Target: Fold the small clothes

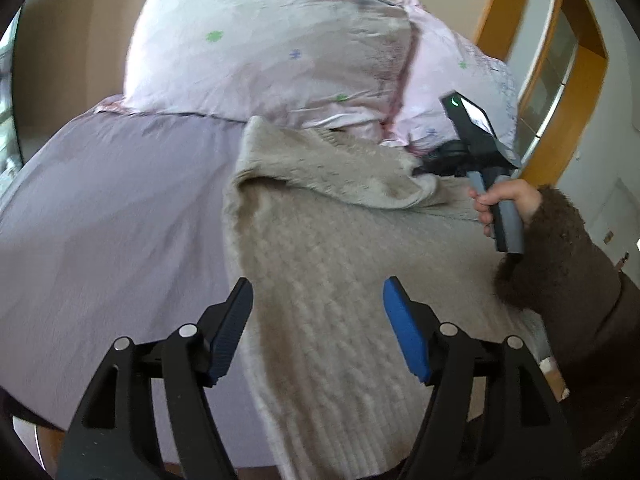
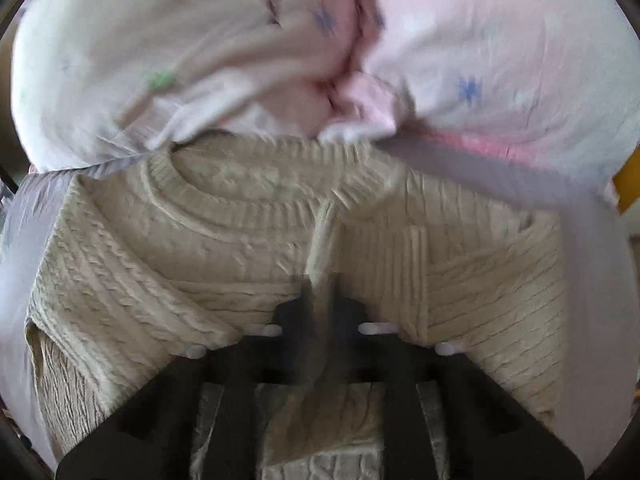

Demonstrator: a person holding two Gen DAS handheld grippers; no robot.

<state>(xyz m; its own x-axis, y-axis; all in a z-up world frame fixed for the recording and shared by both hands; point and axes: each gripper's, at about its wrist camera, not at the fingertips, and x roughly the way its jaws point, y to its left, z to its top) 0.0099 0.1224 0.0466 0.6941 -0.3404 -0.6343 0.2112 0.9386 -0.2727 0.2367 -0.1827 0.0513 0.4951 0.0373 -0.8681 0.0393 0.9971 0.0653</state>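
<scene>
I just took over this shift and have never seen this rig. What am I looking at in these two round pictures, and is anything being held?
There is no robot arm: a person carries a two-finger gripper in each hand, and each gripper has a fisheye camera looking forward along its fingers.

The left wrist view shows the left gripper open and empty above a beige cable-knit sweater, which lies on a lilac bedsheet in front of floral pillows. The person's right hand also appears there, gripping the other tool's handle.

The right wrist view is blurred. The right gripper looks shut on a raised fold of the sweater, just below its ribbed neckline.
</scene>
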